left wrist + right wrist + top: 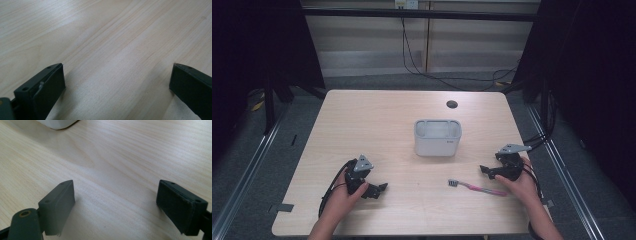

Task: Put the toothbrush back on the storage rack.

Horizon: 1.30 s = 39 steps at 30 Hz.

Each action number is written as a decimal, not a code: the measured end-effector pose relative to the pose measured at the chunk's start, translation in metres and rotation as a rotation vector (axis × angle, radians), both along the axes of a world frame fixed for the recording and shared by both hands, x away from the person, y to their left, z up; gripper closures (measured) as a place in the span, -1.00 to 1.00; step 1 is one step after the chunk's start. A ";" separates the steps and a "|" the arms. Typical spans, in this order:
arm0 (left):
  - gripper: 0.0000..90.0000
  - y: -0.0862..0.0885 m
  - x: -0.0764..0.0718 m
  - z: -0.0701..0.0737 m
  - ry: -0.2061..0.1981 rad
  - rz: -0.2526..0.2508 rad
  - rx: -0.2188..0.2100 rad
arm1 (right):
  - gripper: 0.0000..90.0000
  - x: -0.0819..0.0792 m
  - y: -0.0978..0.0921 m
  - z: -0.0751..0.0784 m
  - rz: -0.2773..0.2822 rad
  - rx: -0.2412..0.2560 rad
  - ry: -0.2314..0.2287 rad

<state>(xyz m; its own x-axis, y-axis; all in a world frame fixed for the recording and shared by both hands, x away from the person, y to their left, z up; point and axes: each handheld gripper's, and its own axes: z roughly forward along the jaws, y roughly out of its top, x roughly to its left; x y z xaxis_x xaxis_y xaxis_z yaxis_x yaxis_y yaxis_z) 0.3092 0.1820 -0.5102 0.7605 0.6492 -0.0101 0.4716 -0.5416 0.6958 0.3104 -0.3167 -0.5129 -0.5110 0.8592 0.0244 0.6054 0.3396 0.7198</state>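
- High view first, nearest the person: the left gripper [379, 189] is resting low at the near-left of the table [377, 110], jaws spread wide with nothing between them; in the left gripper view its pads [47, 86] are framing bare wood.
- The right gripper [486, 171] is sitting at the near-right, jaws likewise parted and empty, with bare grain between them in the right gripper view.
- The pink toothbrush [477, 188] is lying flat just beside that right hand [522, 182], bristle head [453, 183] pointing toward the table's middle, handle running under the hand's edge.
- To my eye, the step in hand is picking it up. The right gripper is looking best placed; it should be turning to straddle the handle crosswise and closing mid-handle, since a flat, thin stem is likely slipping otherwise.
- Farther back, the white container [437, 137] is standing upright at centre, apparently empty, well apart from the brush.
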 end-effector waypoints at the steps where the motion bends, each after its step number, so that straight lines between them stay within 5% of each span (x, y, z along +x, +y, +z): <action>1: -1.00 0.000 0.000 0.000 0.000 0.000 0.000 | -0.67 0.000 0.000 0.000 0.000 0.001 0.000; 8: -1.00 0.000 0.000 0.000 0.000 0.005 -0.006 | -0.53 0.000 -0.003 0.005 0.006 -0.004 0.031; 13: -1.00 0.000 0.000 0.000 0.000 0.004 -0.005 | -0.52 -0.006 -0.005 0.021 -0.013 0.049 0.015; 28: -1.00 0.000 0.000 0.000 0.001 0.005 -0.006 | -0.48 -0.017 0.015 0.047 0.175 -0.002 0.019; 39: -1.00 0.000 0.000 0.000 0.000 0.005 -0.005 | -0.38 -0.023 0.025 0.047 0.281 -0.027 0.066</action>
<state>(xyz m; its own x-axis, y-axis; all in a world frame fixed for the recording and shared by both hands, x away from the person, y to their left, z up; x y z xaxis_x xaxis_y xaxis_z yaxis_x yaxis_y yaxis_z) 0.3091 0.1817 -0.5104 0.7575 0.6527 -0.0137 0.4742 -0.5358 0.6986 0.2877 -0.2917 -0.4662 -0.7273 0.6849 0.0441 0.5297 0.5193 0.6706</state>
